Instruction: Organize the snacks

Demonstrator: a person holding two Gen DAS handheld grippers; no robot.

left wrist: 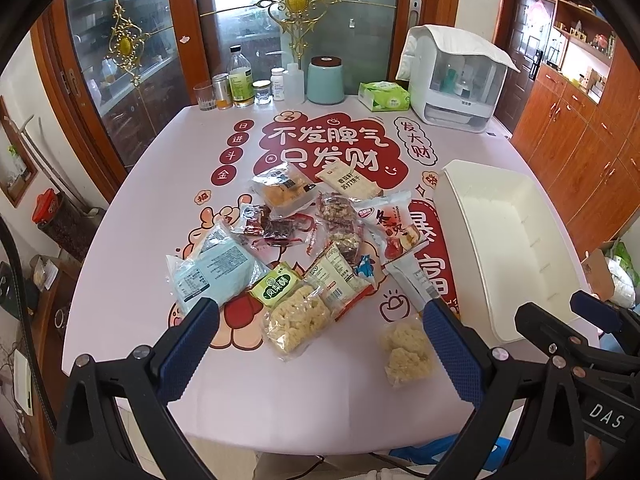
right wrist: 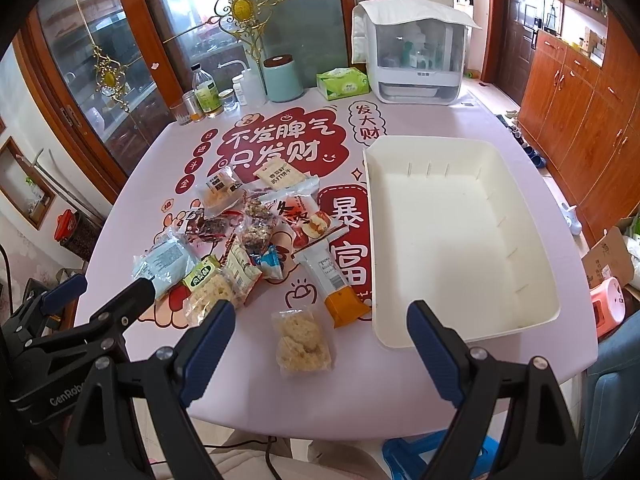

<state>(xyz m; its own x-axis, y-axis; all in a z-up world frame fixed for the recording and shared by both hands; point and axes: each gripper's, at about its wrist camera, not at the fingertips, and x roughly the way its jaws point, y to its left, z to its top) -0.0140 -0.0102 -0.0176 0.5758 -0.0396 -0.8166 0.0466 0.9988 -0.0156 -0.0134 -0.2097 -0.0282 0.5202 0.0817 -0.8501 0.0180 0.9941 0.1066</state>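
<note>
A heap of packaged snacks (left wrist: 304, 236) (right wrist: 240, 236) lies in the middle of the pink table. One clear pack of pale rice cake (left wrist: 406, 350) (right wrist: 302, 340) sits apart, nearest the front edge. An orange-ended bar (right wrist: 334, 284) lies beside the empty white bin (left wrist: 516, 240) (right wrist: 460, 236) on the right. My left gripper (left wrist: 320, 320) hovers open above the front of the heap, nothing between its blue pads. My right gripper (right wrist: 320, 320) is open too, hanging over the lone rice cake pack and the bin's near corner. Each gripper shows at the edge of the other's view.
Along the table's far edge stand bottles and jars (left wrist: 240, 80), a teal canister (left wrist: 325, 80), a green tissue pack (left wrist: 384, 96) and a white covered appliance (left wrist: 456, 80). Wooden cabinets (right wrist: 580, 92) line the right wall. A pink stool (right wrist: 608, 308) and a cardboard box (right wrist: 608, 256) sit right of the table.
</note>
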